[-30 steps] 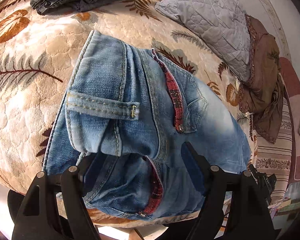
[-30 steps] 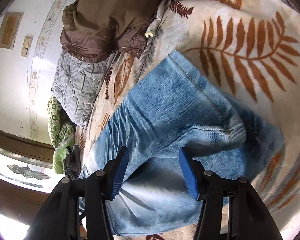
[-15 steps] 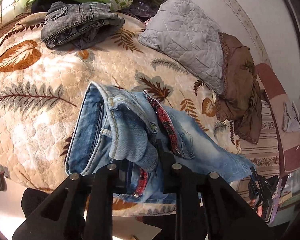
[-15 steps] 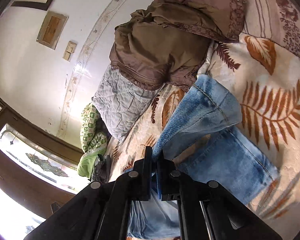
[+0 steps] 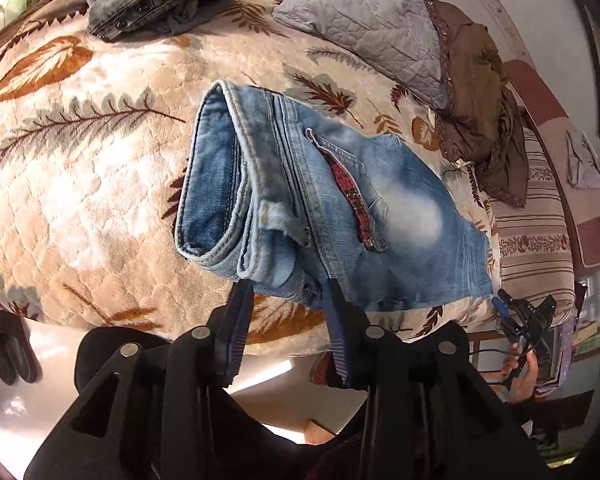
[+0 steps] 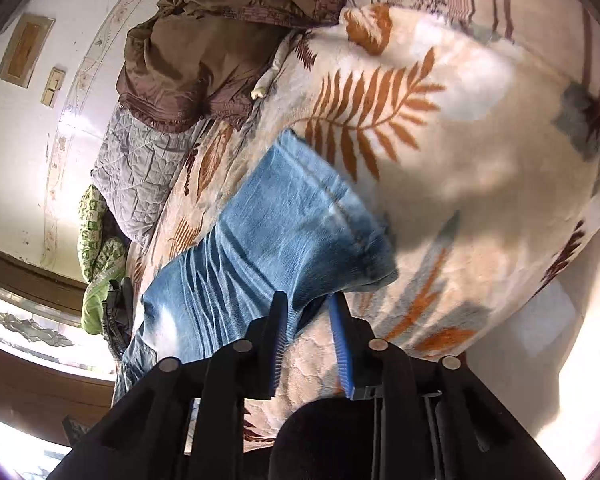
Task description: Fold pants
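- The pants point(image 5: 324, 216) are lying on the bed point(image 5: 79, 208), folded over on themselves, with the waist end just ahead of the left gripper point(image 5: 287, 304) and the leg end just ahead of the right gripper point(image 6: 308, 316).
- The left fingers point(image 5: 235, 320) are standing partly open after just opening; the near denim edge is sitting at their tips, and no grip is showing.
- The right fingers point(image 6: 342, 336) are also standing partly open after just opening; the folded leg edge is reaching between their tips, with no pinch visible.
- Handling judgement: the denim is looking thick and soft, moderately heavy, not slippery and not fragile; it is likely to sag and drag on the plush blanket.
- Grasp judgement: take hold at the stitched waistband ahead of the left fingers and at the doubled leg edge ahead of the right fingers, gathering all layers together.
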`<state>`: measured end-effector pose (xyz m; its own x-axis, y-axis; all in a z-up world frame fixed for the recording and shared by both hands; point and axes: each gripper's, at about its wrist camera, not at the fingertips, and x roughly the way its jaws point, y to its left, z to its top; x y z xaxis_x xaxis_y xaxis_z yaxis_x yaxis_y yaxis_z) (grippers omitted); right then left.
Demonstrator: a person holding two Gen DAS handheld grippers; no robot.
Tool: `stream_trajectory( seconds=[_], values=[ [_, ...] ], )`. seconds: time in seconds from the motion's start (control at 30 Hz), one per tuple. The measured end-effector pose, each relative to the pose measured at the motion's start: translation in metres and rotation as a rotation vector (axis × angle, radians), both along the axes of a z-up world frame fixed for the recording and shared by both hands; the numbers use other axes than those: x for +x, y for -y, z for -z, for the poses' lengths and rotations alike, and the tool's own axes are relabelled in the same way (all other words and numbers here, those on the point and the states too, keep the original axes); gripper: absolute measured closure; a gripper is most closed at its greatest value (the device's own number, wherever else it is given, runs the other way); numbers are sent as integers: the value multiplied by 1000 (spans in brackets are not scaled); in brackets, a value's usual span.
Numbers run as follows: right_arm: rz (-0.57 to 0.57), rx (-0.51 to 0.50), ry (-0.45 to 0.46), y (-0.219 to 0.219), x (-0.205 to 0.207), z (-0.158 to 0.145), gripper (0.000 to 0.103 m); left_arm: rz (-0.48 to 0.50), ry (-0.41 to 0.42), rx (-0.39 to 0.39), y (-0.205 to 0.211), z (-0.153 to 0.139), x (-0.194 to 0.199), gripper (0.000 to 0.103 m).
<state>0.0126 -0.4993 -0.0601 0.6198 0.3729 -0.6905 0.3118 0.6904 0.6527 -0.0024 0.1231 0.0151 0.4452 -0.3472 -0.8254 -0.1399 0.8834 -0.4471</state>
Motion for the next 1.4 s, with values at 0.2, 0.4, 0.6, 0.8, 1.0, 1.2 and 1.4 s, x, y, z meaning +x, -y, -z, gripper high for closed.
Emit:
stream_trajectory(
  seconds=[0.2, 0.4, 0.6, 0.8, 1.0, 1.2, 1.4],
  values=[
    [61, -102, 97, 32, 22, -40, 53, -137, 38, 18, -44, -11, 46, 30],
    [-9, -122, 59, 11, 105, -19, 51, -171, -140, -54, -48, 36, 120, 30],
    [-107, -246, -13, -17, 157, 7, 73, -104, -147, -41, -20, 43, 132, 53],
    [-206, -317, 42, -21, 165, -4, 79, -63, -132, 5, -16, 45, 132, 51],
    [-240, -179, -20, -16, 189, 23, 65, -126, -196, -104, -30, 68, 151, 44],
    [-261, -355, 182, -37, 175, -37, 87, -120, -109, -57, -16, 47, 135, 71],
    [-244, -475, -36, -30, 197, 11, 84, -135, -142, -10, -9, 67, 135, 71]
  ],
)
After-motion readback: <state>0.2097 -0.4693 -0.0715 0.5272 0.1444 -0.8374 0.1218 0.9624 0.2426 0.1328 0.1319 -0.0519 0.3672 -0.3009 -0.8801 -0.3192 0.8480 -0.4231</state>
